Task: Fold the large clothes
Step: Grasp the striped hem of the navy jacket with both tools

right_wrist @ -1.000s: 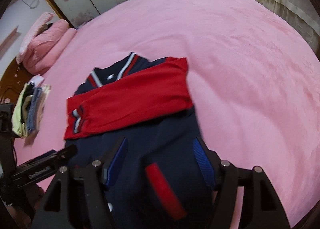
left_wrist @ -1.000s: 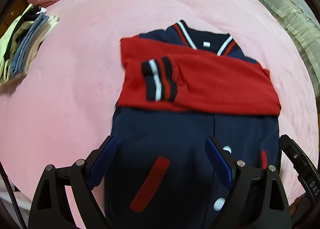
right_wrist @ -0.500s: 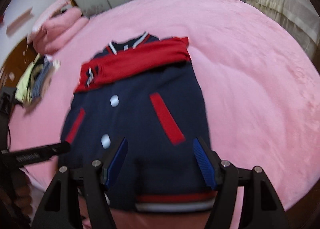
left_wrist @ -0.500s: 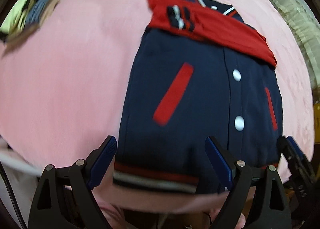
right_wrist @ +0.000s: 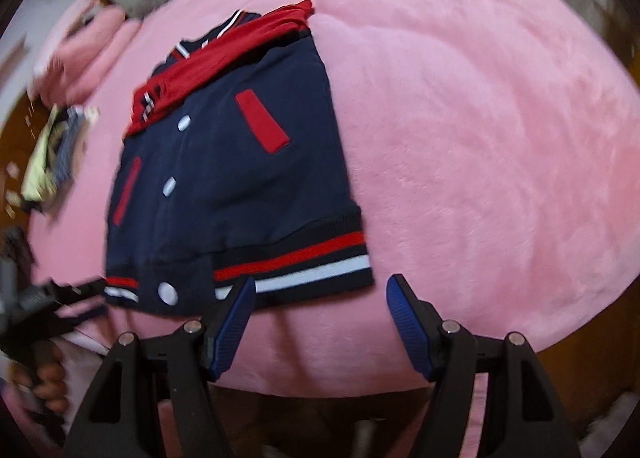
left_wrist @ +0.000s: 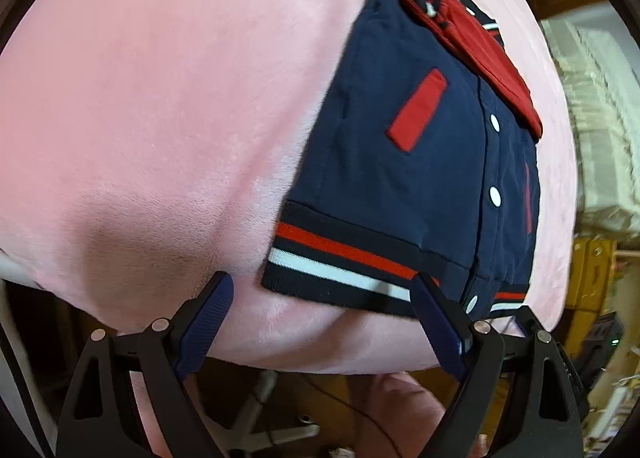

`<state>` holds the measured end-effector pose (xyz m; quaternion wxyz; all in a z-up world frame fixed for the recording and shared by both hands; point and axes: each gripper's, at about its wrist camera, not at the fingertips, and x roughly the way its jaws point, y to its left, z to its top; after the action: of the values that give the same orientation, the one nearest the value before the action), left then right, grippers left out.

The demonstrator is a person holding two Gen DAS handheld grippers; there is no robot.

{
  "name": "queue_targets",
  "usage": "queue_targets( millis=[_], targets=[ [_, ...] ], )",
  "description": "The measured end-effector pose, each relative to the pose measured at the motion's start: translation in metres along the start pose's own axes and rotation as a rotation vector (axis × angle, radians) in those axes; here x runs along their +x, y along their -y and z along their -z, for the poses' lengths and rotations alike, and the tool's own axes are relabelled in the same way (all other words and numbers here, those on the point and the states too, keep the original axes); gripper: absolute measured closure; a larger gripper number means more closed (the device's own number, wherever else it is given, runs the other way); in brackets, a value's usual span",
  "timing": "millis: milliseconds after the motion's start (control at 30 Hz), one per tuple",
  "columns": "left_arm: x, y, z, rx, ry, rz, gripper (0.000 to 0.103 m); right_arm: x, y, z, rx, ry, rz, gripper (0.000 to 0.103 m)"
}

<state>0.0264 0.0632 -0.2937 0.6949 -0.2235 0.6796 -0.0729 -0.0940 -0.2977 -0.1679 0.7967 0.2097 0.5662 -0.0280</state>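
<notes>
Lettering, none legible anywhere on the varsity jacket [right_wrist: 224, 161]; no brand shows on it or on the grippers. Left gripper [left_wrist: 320, 298] hovers just off the bed's near edge, jaws spread wide and holding nothing, its right blue pad [left_wrist: 436, 322] overlapping the striped hem [left_wrist: 344, 254] in view, though contact can't be judged. Right gripper [right_wrist: 320, 298] matches it at the near edge, jaws spread wide and gripping nothing, left pad [right_wrist: 232, 322] in front of the hem band, right pad over bare blanket. At the lower left of the right wrist view, the person's left hand [right_wrist: 48, 378] wraps the other gripper's handle.

Navy jacket lies flat on the pink blanket [right_wrist: 480, 137], hem toward the near edge, collar toward the far side. One jacket, and both red sleeves [right_wrist: 224, 49] are folded across the chest, one striped cuff [right_wrist: 150, 101] showing. Count the white snaps: three in the right wrist view, one of them on the hem band [right_wrist: 167, 292]. Two red pocket welts, the larger [right_wrist: 262, 121] on one front panel, a thinner one [right_wrist: 127, 190] on the other. Hem carries one red stripe and one white.

Toward the far left corner sits one stack of folded clothes [right_wrist: 56, 153], with pink bedding [right_wrist: 88, 53] bunched beyond it, blurred.
</notes>
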Motion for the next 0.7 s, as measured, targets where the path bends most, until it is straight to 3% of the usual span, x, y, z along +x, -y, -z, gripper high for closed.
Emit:
queue_targets(
  millis=[100,267,300,333,367,400,433,500,567,700],
  targets=[
    [0.009,-0.005,-0.002,-0.006,-0.033,-0.004,0.014,0.011,0.010,-0.004,0.100,-0.047,-0.064,0.035],
    [0.019,-0.002,-0.006,-0.009,-0.033,-0.006,0.014,0.017,0.022,-0.005,0.210,-0.039,-0.115,0.036],
    [0.019,-0.001,-0.006,-0.008,-0.027,-0.003,0.014,0.017,0.023,-0.005,0.218,-0.040,-0.122,0.045],
    [0.019,0.001,-0.005,-0.003,-0.015,0.003,0.015,0.017,0.024,-0.004,0.220,-0.039,-0.127,0.062],
    [0.018,0.003,-0.002,0.002,0.003,0.004,0.021,0.017,0.024,-0.004,0.212,-0.041,-0.124,0.073],
    [0.018,0.006,0.000,0.004,0.019,0.002,0.035,0.018,0.024,-0.005,0.195,-0.045,-0.135,0.088],
    [0.016,0.009,0.002,0.006,0.035,0.006,0.042,0.018,0.021,-0.004,0.168,-0.044,-0.170,0.090],
    [0.011,0.015,0.005,0.018,0.065,0.029,0.076,0.013,0.015,-0.006,0.121,-0.027,-0.175,0.092],
    [0.005,0.025,0.006,0.034,0.100,0.041,0.091,0.005,0.005,-0.008,0.066,0.003,-0.206,0.092],
    [-0.021,0.050,-0.005,0.023,0.143,0.084,0.092,-0.010,-0.010,-0.019,0.068,0.065,-0.299,0.092]
  ],
)
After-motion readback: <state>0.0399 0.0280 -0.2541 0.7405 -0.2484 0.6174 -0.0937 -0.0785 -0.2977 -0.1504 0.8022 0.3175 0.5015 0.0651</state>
